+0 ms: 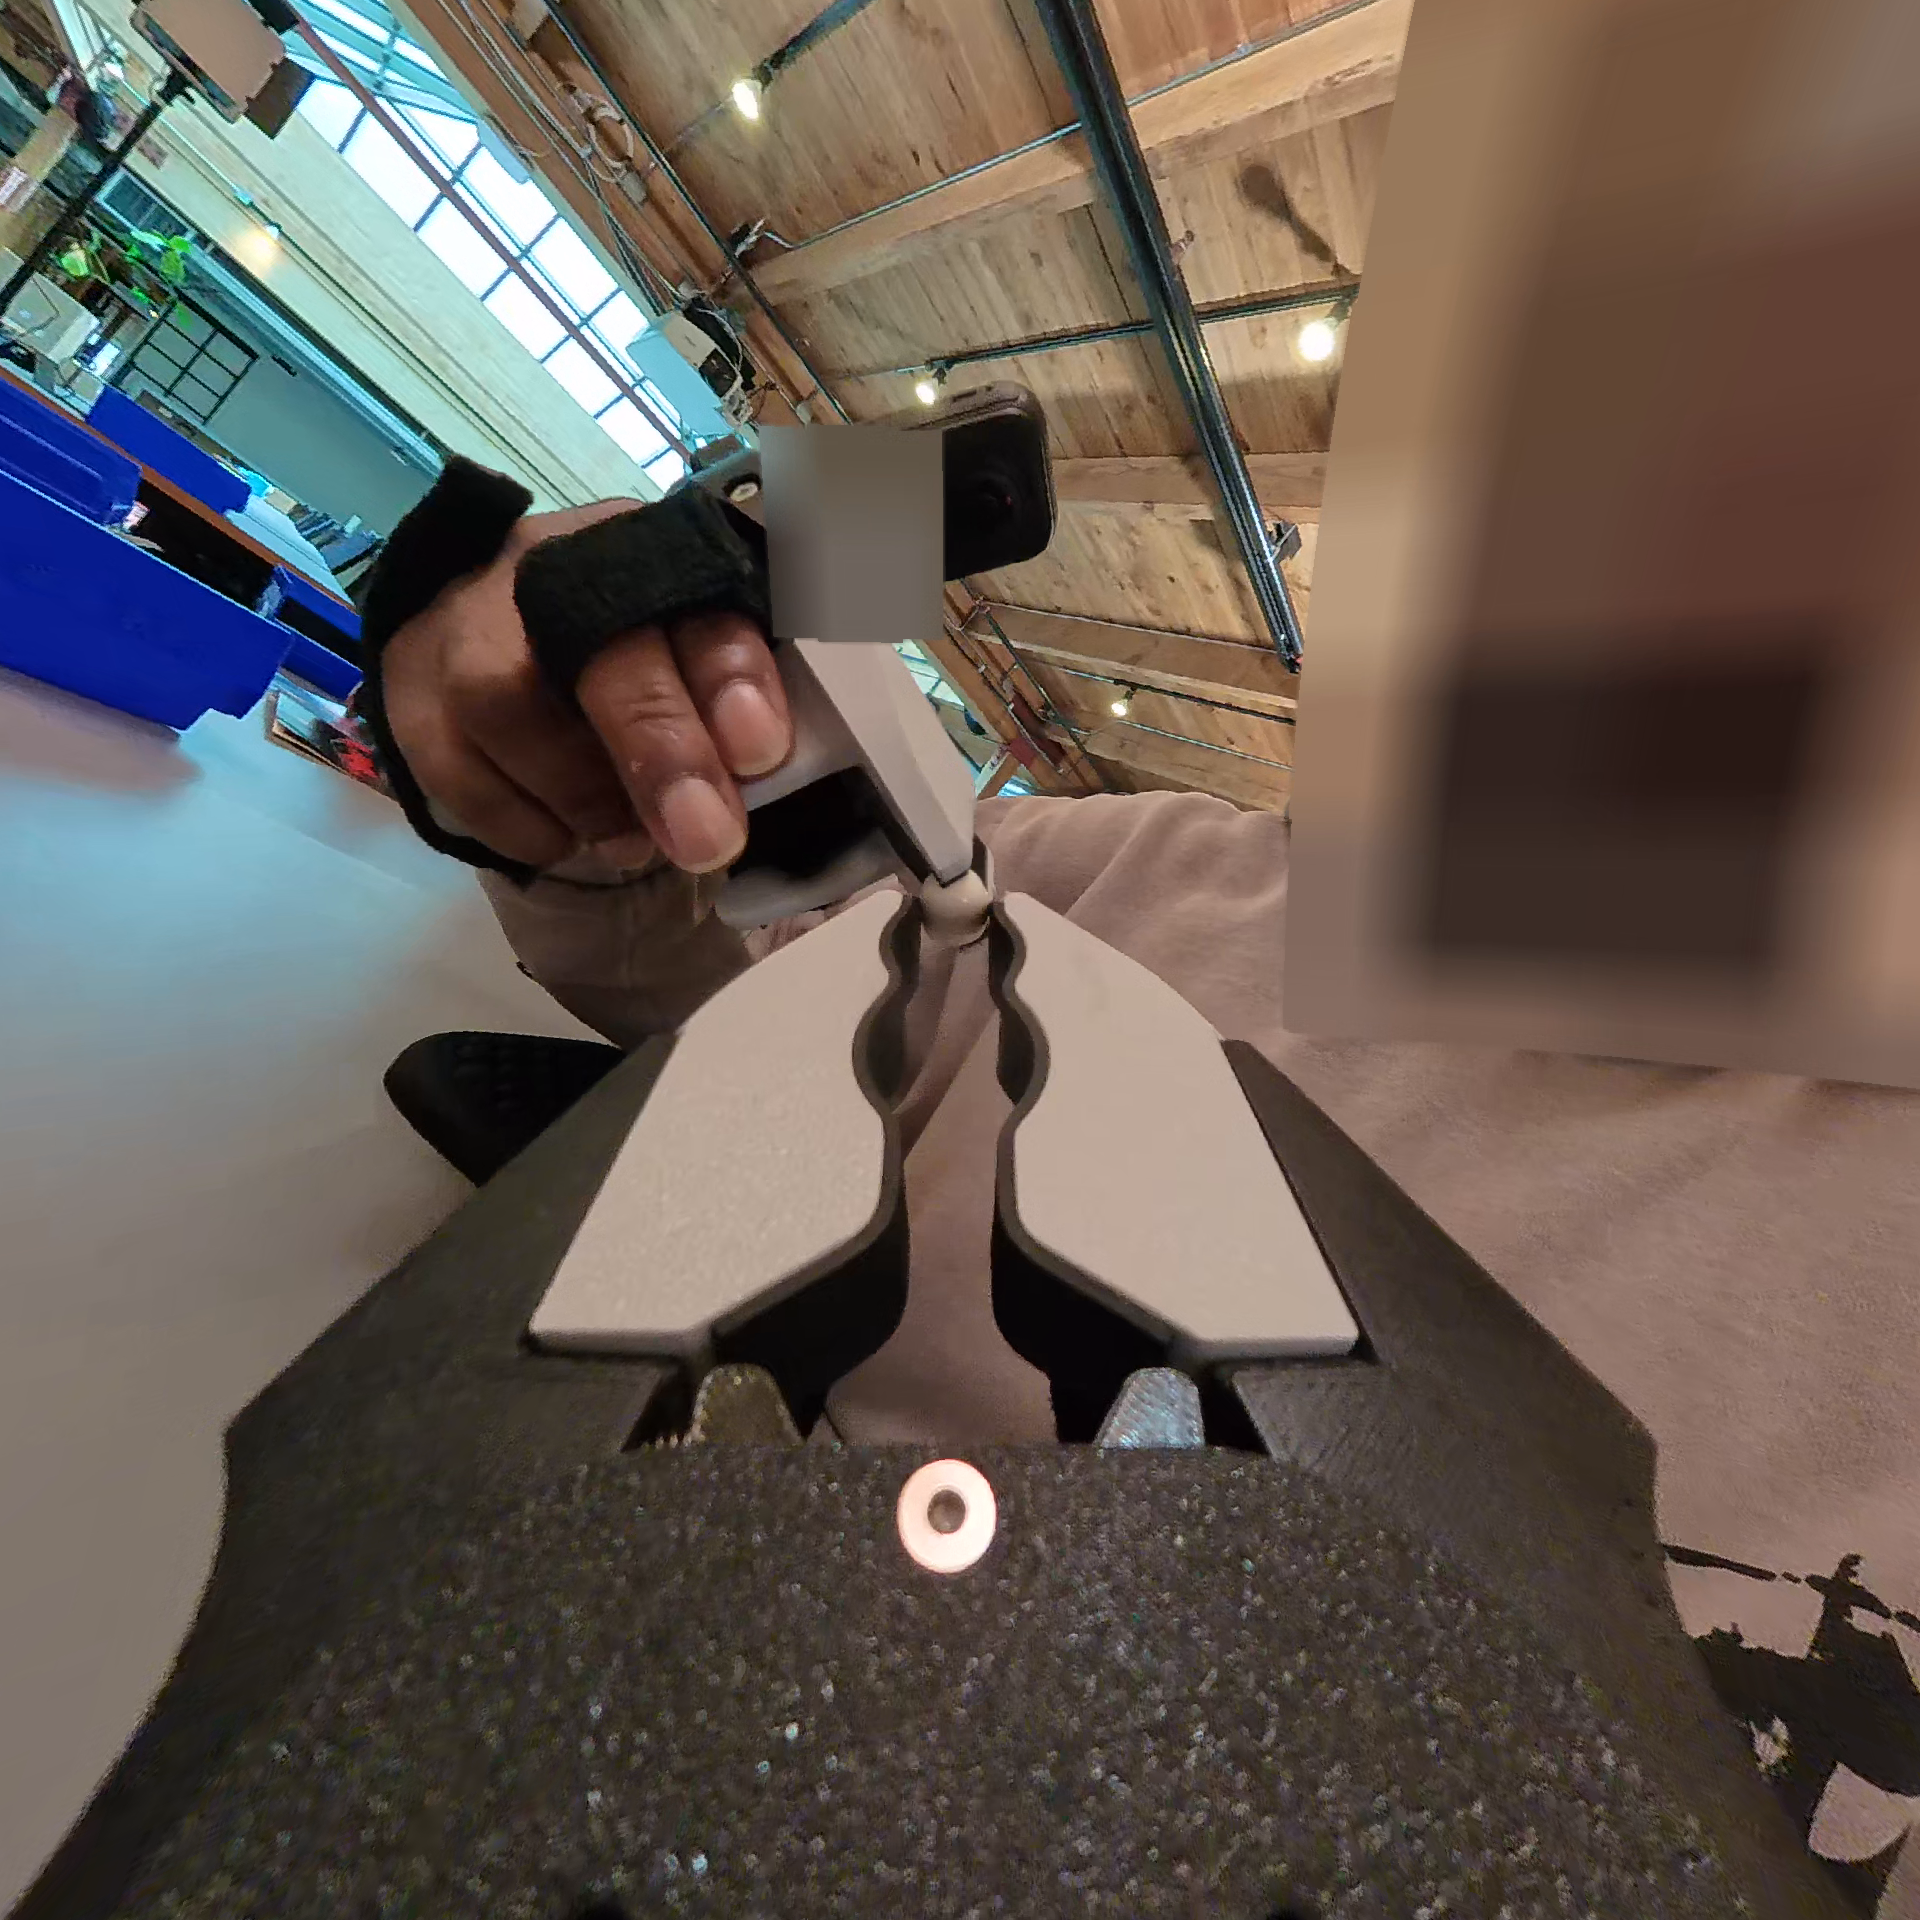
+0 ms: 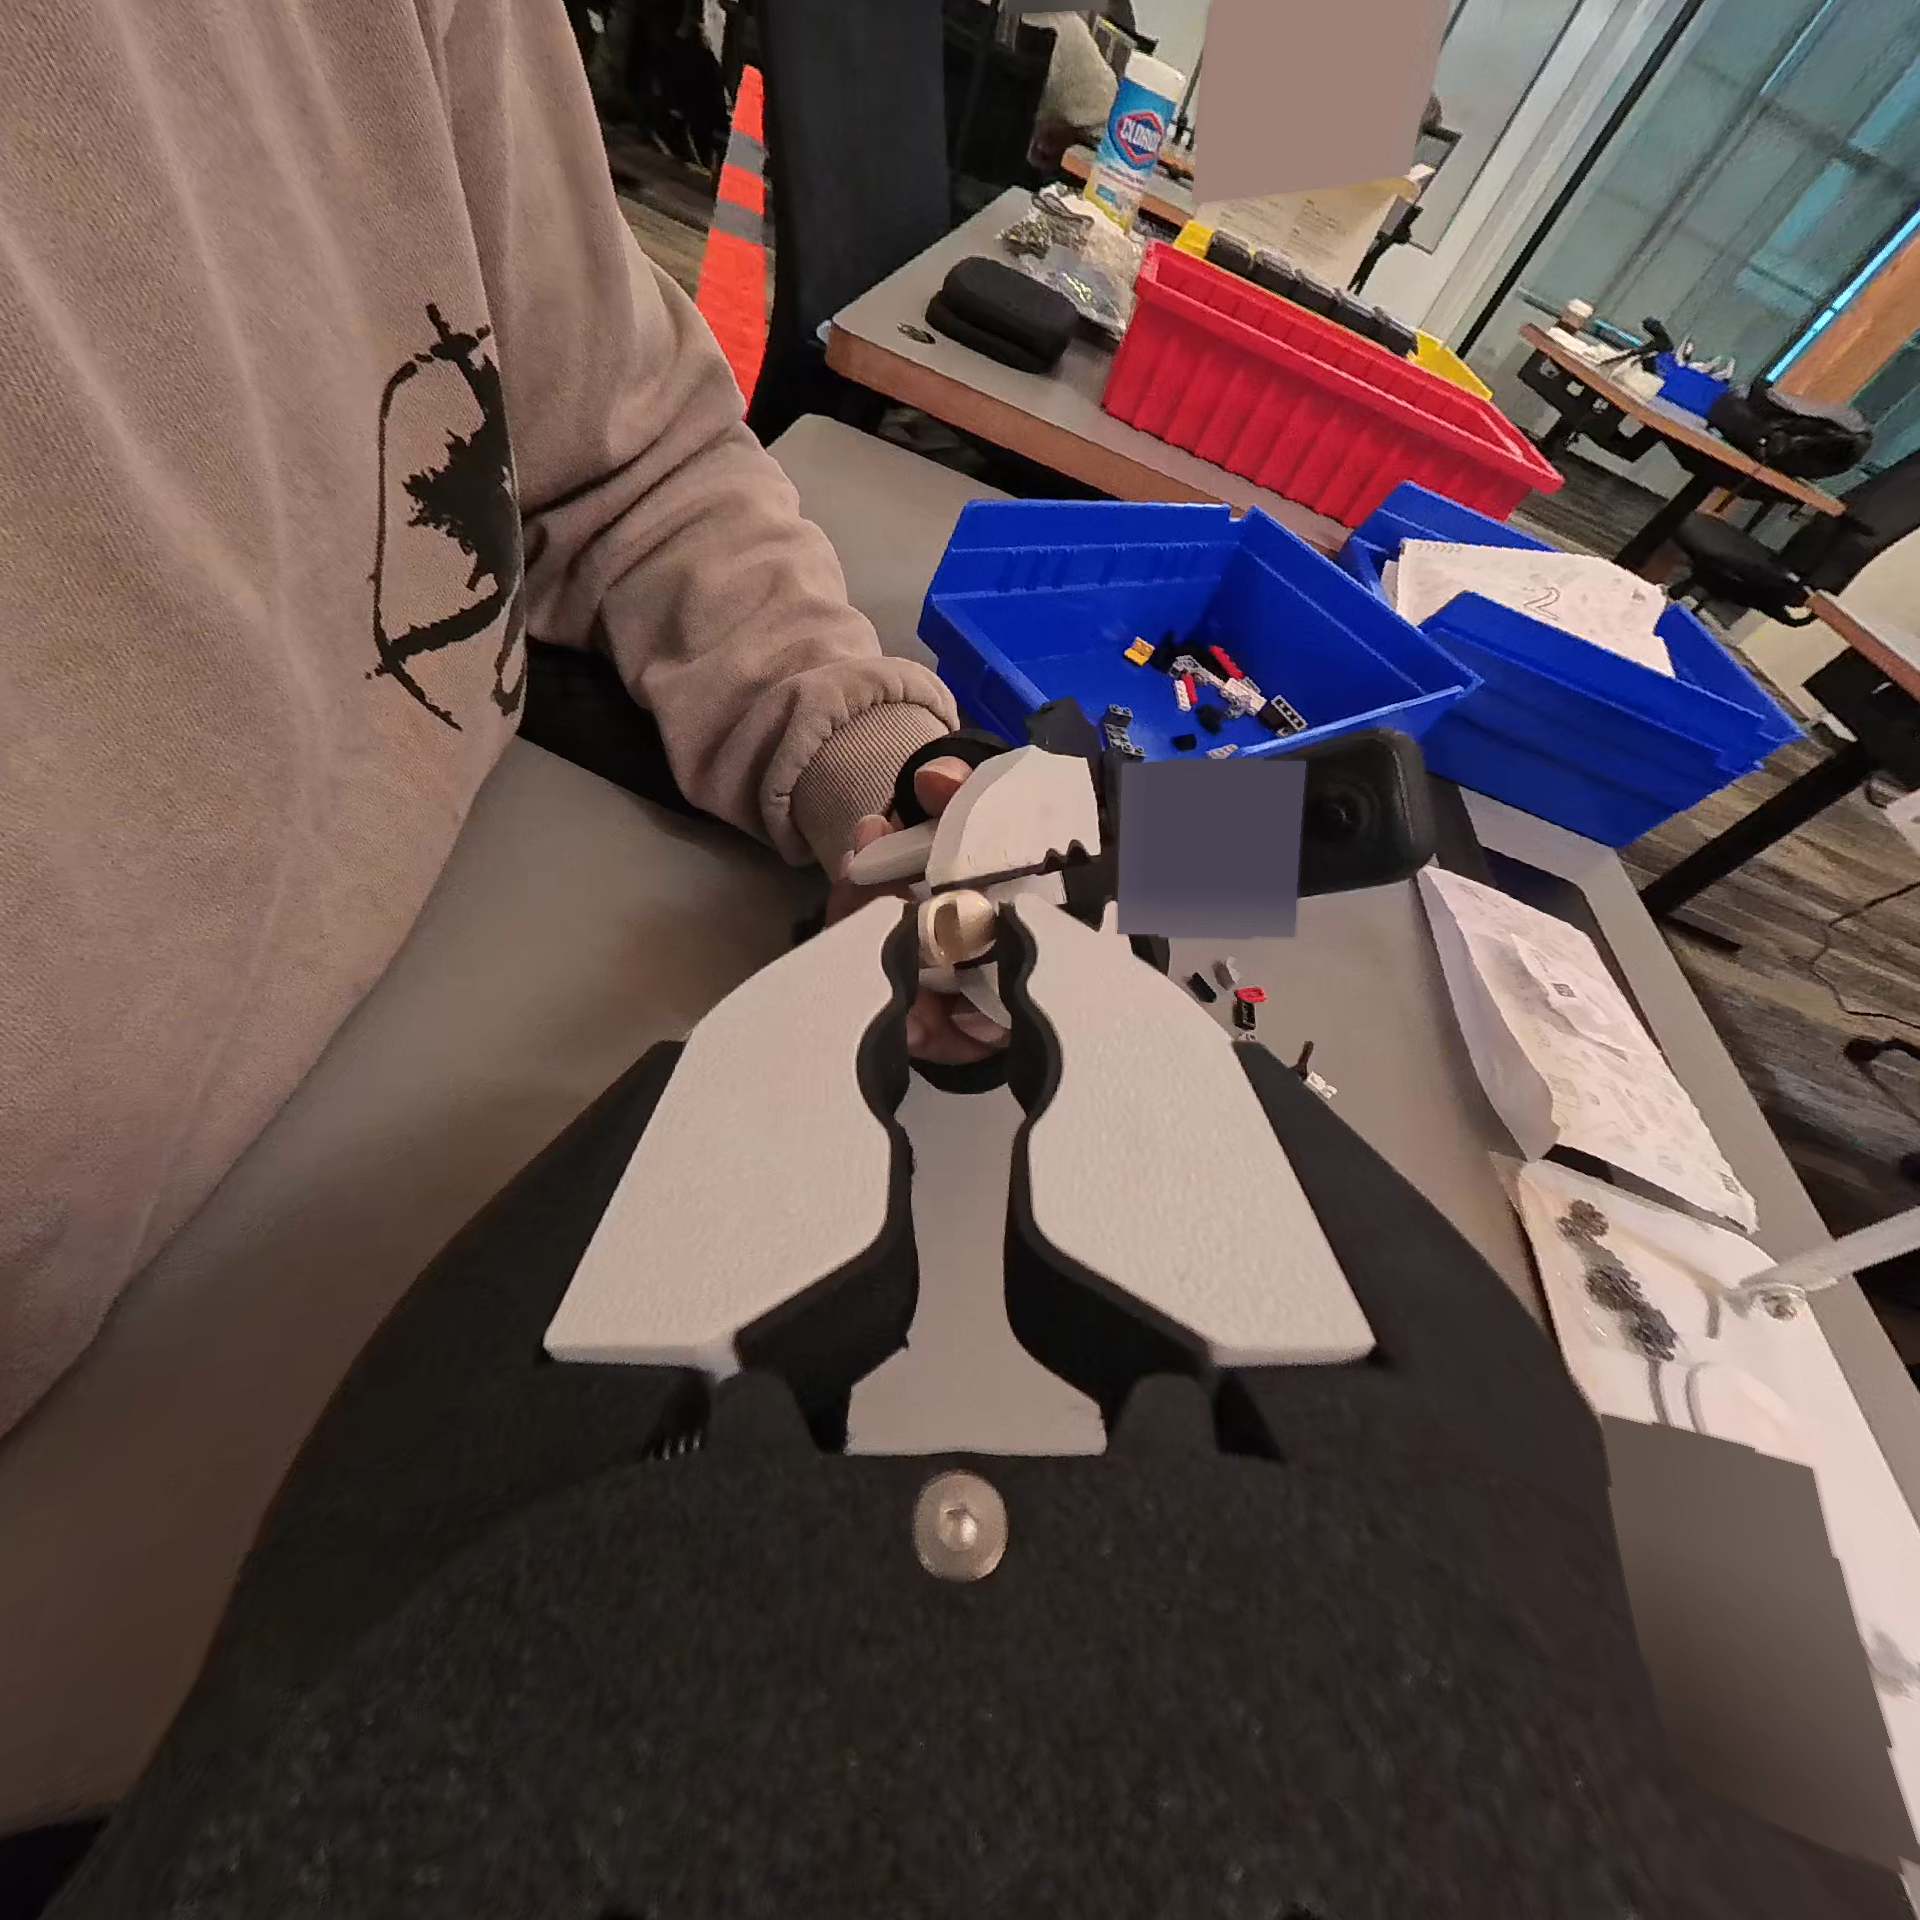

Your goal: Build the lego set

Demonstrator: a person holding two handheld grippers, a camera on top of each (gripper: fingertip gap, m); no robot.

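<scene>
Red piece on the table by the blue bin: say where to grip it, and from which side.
Likely from straight above, pinching across its narrow sides: the red piece lies flat on the table, with black pieces close beside it.

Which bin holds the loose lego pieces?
Find the grey table right of the person's sleeve. Two blue bins sit at its far end; take the nearer, left blue bin, with small bricks scattered on its floor. Its neighbour, the other blue bin, holds white paper instead.

Two grey-fingered handheld grippers (image 1: pixel 951 914) (image 2: pixel 956 925) meet around one small beige rounded piece (image 2: pixel 954 925). Two blue plastic bins (image 2: pixel 1195 613) sit on the table, one red ribbed plastic bin (image 2: pixel 1309 405) behind them, and one orange traffic cone (image 2: pixel 736 229) beyond.
</scene>
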